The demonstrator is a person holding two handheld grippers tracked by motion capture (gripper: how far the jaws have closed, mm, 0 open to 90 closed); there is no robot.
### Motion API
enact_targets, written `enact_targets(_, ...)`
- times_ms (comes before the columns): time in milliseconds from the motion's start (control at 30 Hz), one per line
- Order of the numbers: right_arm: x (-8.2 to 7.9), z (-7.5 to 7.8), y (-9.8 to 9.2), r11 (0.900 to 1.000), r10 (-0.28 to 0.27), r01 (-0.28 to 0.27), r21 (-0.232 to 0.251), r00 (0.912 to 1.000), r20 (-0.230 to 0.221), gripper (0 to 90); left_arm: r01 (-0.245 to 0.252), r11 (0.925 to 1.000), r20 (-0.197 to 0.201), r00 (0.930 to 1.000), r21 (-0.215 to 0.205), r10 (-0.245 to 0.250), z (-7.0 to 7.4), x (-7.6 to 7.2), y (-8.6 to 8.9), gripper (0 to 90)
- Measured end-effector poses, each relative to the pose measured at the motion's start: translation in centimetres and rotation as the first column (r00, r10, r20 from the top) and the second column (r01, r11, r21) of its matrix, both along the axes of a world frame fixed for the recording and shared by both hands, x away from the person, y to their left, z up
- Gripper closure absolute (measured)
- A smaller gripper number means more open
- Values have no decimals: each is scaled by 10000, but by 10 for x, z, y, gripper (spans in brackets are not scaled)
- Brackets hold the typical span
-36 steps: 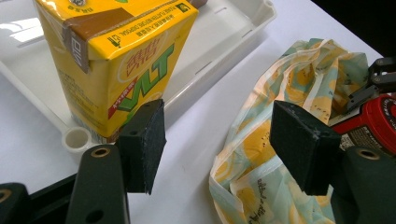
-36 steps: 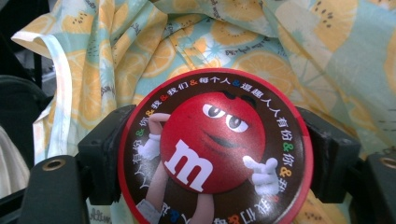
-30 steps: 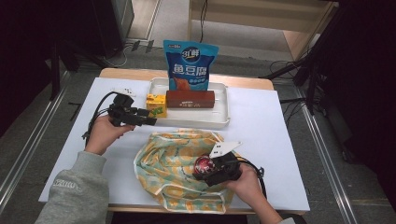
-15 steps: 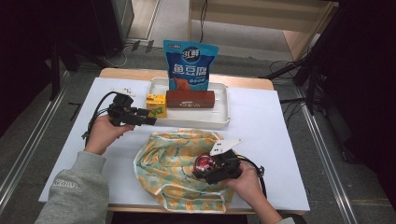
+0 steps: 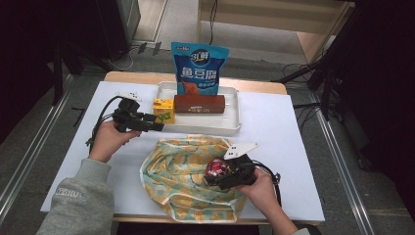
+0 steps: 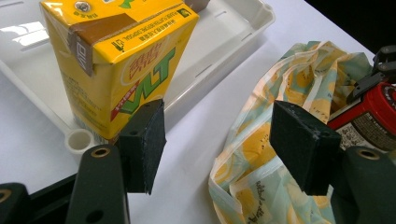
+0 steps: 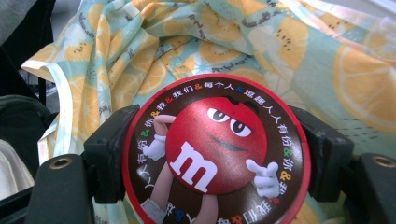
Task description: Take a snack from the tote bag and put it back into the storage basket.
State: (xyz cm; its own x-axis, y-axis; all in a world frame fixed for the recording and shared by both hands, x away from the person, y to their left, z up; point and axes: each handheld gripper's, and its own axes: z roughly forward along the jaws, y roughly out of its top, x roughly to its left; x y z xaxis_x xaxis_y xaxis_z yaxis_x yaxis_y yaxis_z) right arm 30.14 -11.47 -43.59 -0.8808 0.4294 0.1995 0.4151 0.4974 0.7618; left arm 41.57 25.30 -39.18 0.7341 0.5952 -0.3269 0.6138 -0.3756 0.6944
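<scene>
A round red candy tin (image 7: 212,151) with a cartoon lid is clamped between the jaws of my right gripper (image 5: 221,175), held over a crumpled fruit-print cloth bag (image 5: 188,174) near the table's front edge. My left gripper (image 5: 155,125) stands open, its tips just short of a yellow drink carton (image 6: 116,60) that stands upright in the left corner of a white tray (image 5: 230,125). In the left gripper view the carton (image 6: 116,60) sits just past the left pad, with nothing between the pads (image 6: 144,142). The tin (image 6: 369,114) shows at that view's right edge.
In the tray lie a long brown box (image 5: 199,104) and, leaning at the back, a blue snack pouch (image 5: 198,68). The table (image 5: 293,147) is white with bare room at the right. Cables trail from both grippers.
</scene>
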Motion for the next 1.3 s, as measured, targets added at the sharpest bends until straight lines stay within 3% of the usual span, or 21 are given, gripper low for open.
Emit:
enact_targets(800, 8, 21, -9, 9980, -561, 566, 284, 9982, -190, 250, 97, 10000, 27, 9999, -23, -97, 0, 0, -2, 364)
enact_targets(1300, 16, 37, -4, 9972, -610, 611, 423, 9981, -30, 251, 171, 9999, 39, 9998, -21, -171, 0, 0, -2, 364)
